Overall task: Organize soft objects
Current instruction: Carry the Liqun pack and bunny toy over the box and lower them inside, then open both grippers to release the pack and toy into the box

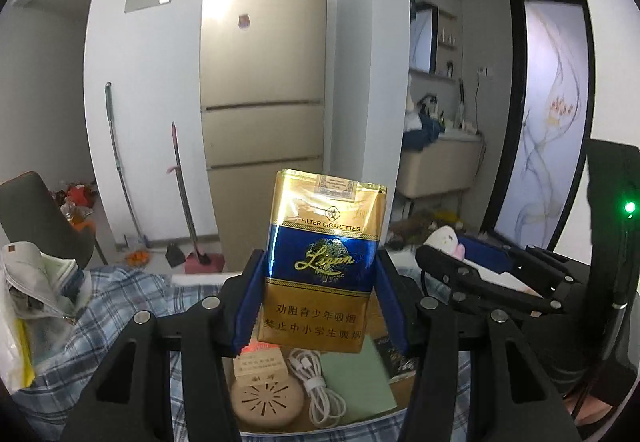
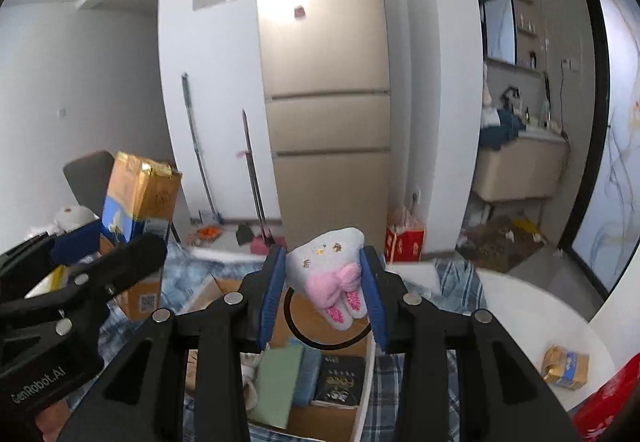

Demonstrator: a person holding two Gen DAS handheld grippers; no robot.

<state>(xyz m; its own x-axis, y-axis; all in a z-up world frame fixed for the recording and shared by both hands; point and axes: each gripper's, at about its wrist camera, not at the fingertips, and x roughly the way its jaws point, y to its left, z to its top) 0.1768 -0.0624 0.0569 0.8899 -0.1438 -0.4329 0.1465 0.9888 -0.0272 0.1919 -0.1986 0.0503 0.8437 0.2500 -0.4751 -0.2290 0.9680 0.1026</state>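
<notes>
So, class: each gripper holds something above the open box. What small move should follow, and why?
Probably lower the right gripper so the plush tooth goes down into the cardboard box. The toy is clamped directly above the box, while the left gripper holds a cigarette pack clear.

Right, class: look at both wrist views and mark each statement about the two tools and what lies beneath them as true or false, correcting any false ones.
1. The left tool grips a gold-and-blue cigarette pack. True.
2. The right tool is empty. False: it is shut on a white plush tooth with a pink bow.
3. A coiled white cable lies in the cardboard box below the left tool. True.
4. The cigarette pack is lying flat in the box. False: it is held upright, above the box.
5. A gold fridge stands behind both tools. True.
</notes>
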